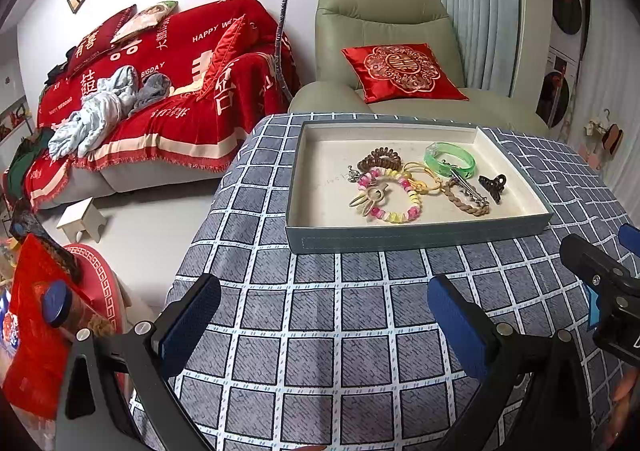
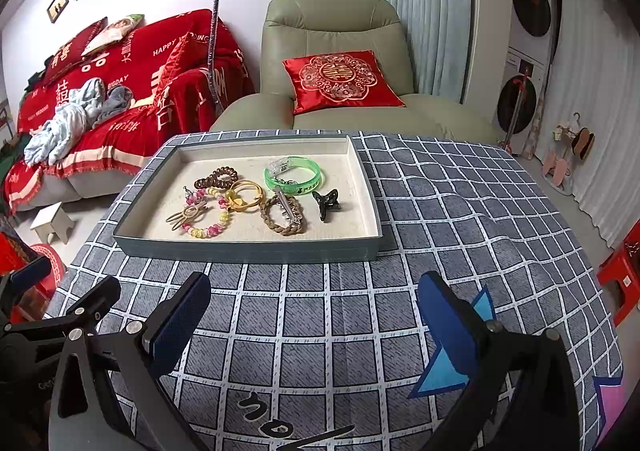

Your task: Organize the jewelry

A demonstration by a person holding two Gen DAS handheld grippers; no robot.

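A shallow grey tray with a cream lining sits on the checked tablecloth. Inside lie a green bangle, a pink and yellow bead bracelet, a brown coil hair tie, a yellow ring tie, a braided brown band and a black claw clip. My left gripper is open and empty over the cloth, in front of the tray. My right gripper is likewise open and empty.
The table's left edge drops to the floor, with a small white stool and red items below. Behind the table stand a green armchair with a red cushion and a red-covered sofa. A red stool stands right.
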